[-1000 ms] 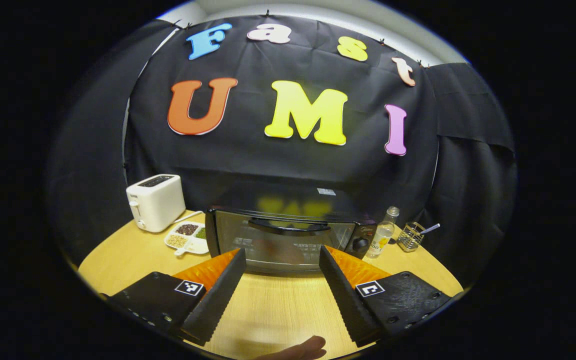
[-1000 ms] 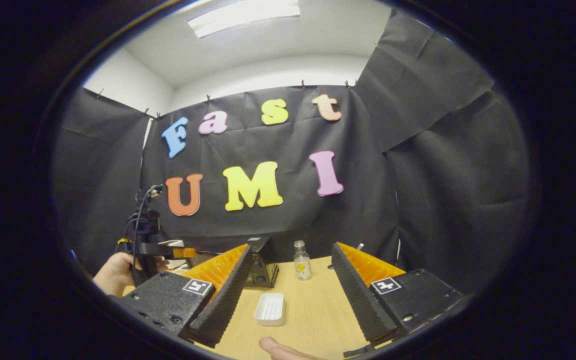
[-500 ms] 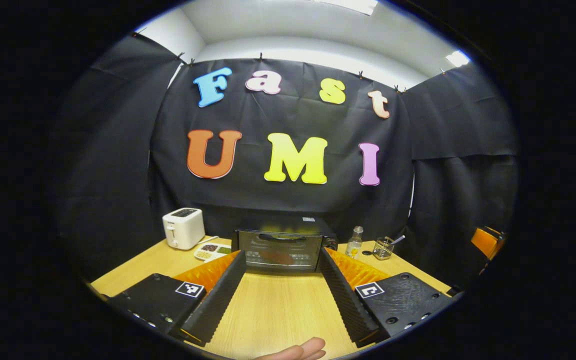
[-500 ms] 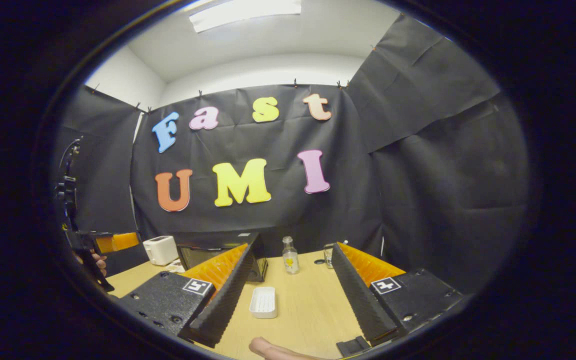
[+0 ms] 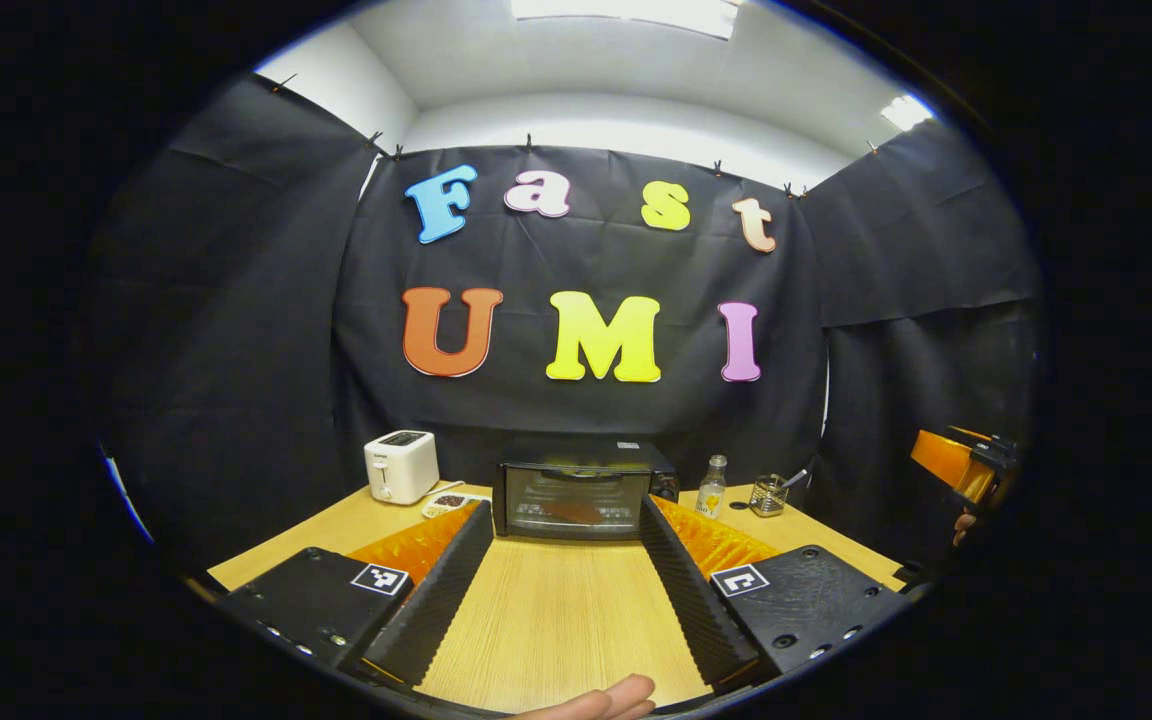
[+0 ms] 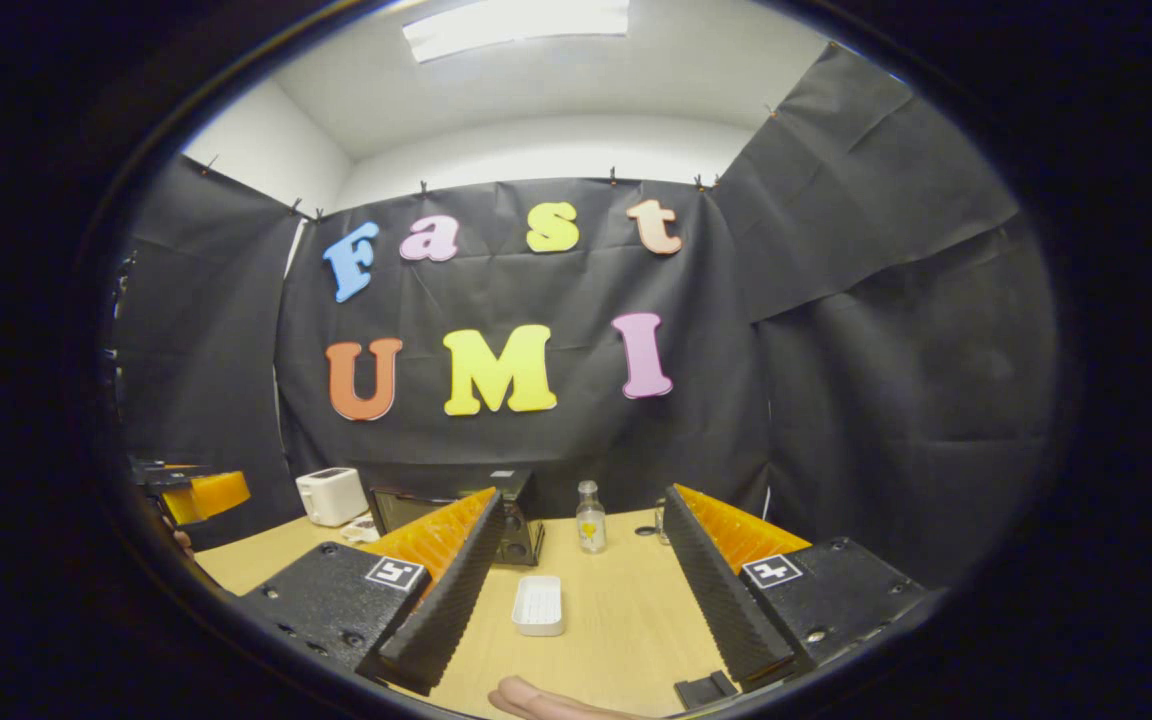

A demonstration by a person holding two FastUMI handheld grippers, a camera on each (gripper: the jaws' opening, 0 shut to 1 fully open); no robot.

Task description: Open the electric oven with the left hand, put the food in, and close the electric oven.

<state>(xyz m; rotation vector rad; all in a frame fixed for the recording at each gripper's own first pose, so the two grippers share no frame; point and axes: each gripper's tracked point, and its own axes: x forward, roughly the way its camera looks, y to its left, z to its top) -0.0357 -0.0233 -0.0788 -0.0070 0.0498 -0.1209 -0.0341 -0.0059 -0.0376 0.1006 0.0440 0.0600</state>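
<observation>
The black electric oven (image 5: pixel 576 468) stands at the back of the wooden table (image 5: pixel 556 630), door shut. Through its glass a brownish piece of food (image 5: pixel 574 512) shows inside. My left gripper (image 5: pixel 565 506) is open and empty, held well back from the oven and aimed at it. My right gripper (image 6: pixel 581 495) is open too, with nothing between its fingers. Below it an empty white dish (image 6: pixel 539 605) lies on the table. In the right gripper view the oven (image 6: pixel 406 507) is partly hidden behind one finger. The right gripper (image 5: pixel 956 462) also shows far right in the left gripper view.
A white toaster (image 5: pixel 401 466) and a divided snack plate (image 5: pixel 446 503) stand left of the oven. To its right are a small clear bottle (image 5: pixel 711 488) and a wire holder (image 5: pixel 768 494). A person's fingertip (image 5: pixel 611 695) shows at the bottom edge.
My left gripper has drawn back from the oven, which now looks much smaller and farther off. The oven door stays shut. The right gripper has barely shifted.
</observation>
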